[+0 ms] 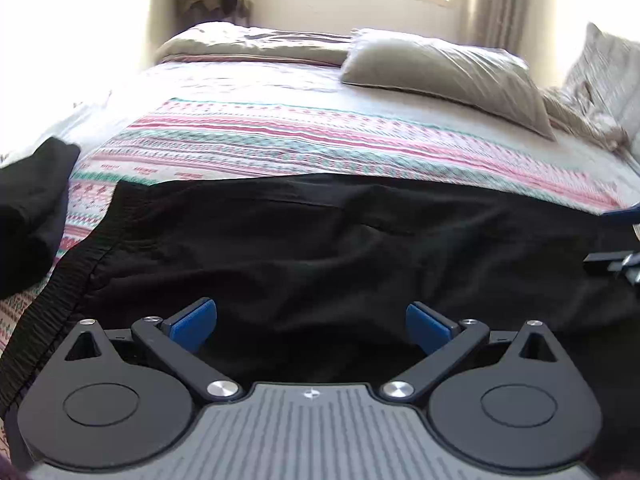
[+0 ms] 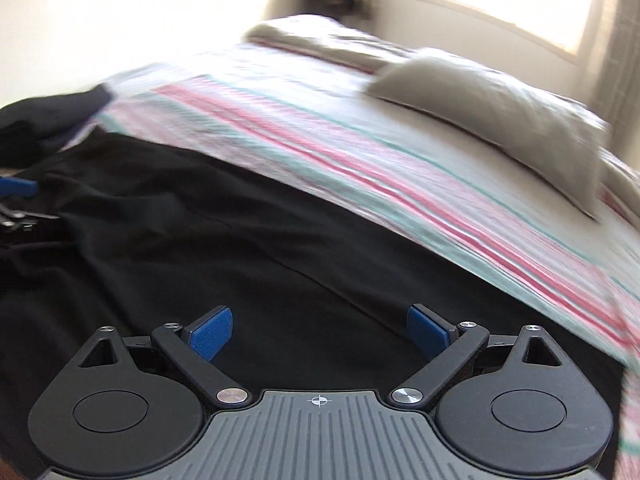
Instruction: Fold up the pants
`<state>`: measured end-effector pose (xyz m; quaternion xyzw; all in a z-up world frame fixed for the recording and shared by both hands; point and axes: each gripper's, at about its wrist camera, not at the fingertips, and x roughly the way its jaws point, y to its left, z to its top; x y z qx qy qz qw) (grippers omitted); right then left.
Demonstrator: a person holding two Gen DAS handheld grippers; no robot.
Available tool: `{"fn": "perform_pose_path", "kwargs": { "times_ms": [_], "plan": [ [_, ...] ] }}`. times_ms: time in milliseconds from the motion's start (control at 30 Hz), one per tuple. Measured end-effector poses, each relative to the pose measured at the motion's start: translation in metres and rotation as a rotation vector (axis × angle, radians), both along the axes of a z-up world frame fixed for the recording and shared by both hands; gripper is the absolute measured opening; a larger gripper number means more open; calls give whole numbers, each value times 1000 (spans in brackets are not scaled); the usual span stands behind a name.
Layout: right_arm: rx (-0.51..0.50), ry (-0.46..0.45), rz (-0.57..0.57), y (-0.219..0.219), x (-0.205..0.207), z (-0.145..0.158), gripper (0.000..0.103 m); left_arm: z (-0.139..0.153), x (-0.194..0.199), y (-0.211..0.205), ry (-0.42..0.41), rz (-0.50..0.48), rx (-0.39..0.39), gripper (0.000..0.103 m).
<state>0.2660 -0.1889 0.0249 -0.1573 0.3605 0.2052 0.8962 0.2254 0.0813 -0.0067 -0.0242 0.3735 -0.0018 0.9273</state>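
1. Black pants [image 1: 320,248] spread lengthwise along the near edge of the bed [image 1: 280,140], waistband [image 1: 80,264] toward the left side; likely laid flat there so a fold can be made across an even surface within easy reach.
2. Left tongs [image 1: 311,326] held above the cloth near the waistband end, pointing downward; blue pads [image 1: 196,322] spread wide with nothing between them, no cloth pinched.
3. Right tongs [image 2: 319,330] over the leg end of the same garment, likewise wide open and empty; heavy blur in the right wrist view, so finer creases there cannot be read.
4. Stationed at opposite ends, probably so both ends can be lifted together for the next fold.
5. Second dark garment [image 1: 28,208] bunched at the left beside the waistband, apart from the spread pants; probably set aside to keep the folding area free.
6. Grey pillow [image 1: 448,76] and folded blanket [image 1: 248,44] far back toward the window, well apart from the pants, no obstruction to a fold.
7. Some wrinkles across the middle of the cloth; smoothing probably worthwhile before folding.
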Motion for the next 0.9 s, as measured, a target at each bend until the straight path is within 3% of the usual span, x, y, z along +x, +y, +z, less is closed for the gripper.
{"fn": "perform_pose_path", "kwargs": {
  "times_ms": [133,267,400,600,700,767,900],
  "plan": [
    [-100,-5,176,62,22,-13,96,-1,10,15,0,56,-18,103],
    [-101,63,229,102,58,-19,96,0,13,27,-15,77,-60,103],
    [-89,71,221,122,95,-22,96,-4,20,30,-45,71,-76,103],
    [-130,8,178,130,135,-38,93,-17,29,29,-6,72,-84,103],
    [-119,26,128,122,157,-45,84,-22,32,26,11,62,-72,103],
    [-77,54,72,111,173,-48,73,-24,34,25,16,61,-58,103],
    [-33,121,23,98,194,-59,69,-26,35,26,23,57,-50,103]
  ]
}}
